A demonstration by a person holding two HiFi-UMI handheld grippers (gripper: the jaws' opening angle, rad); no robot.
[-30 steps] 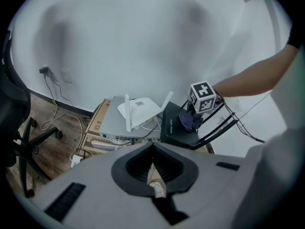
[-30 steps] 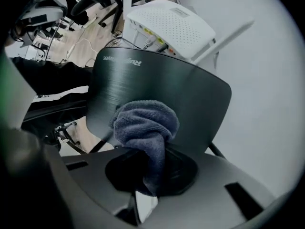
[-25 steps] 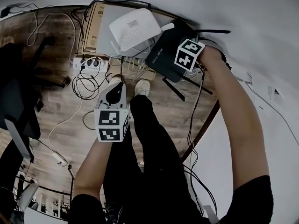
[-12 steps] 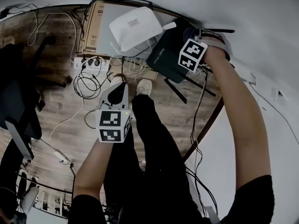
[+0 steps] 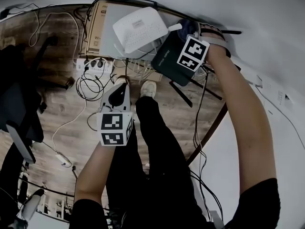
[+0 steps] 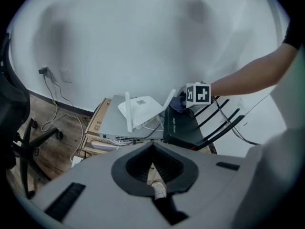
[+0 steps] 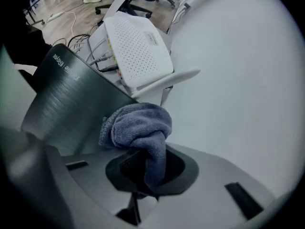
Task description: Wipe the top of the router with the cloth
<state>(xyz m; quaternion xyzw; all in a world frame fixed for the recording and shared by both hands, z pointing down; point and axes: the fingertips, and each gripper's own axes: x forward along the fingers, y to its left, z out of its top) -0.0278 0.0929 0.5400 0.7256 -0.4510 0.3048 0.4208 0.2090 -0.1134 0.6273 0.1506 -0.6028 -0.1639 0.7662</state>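
A: What is nearest to the person?

B: The left gripper [image 6: 152, 150], low and left of centre in the head view, beside the person's leg [image 5: 152, 142]. Its jaws are together with nothing between them. Past them only floor [image 6: 47, 142] and a shoe [image 6: 157, 191] show.

A: And the right gripper [image 7: 143, 171]?

B: It is in the upper right of the head view, clamped on a tail of the cloth [image 7: 138, 125]. The wad bulges out beyond the jaws, right at the upper edge of the black router [image 7: 71, 99]. Whether it presses on the panel cannot be told.

A: How will the cloth handle?

B: It looks soft, light and limp. Held by its tail, the free wad should flatten and drag across the panel, so that hold suits wiping.

A: And the router?

B: It lies tilted, with a smooth top of brushed plastic. It is probably light, so a firm push may slide or tip it. The idle gripper could steady it at its lower edge, clear of the antennas [image 6: 222, 131], which stick out thin and look easy to knock.

A: What lies further off?

B: A white router [image 7: 138, 46] sits just left of the black one, on a grey box [image 6: 107, 123]. Behind both is the wall [image 6: 143, 42].
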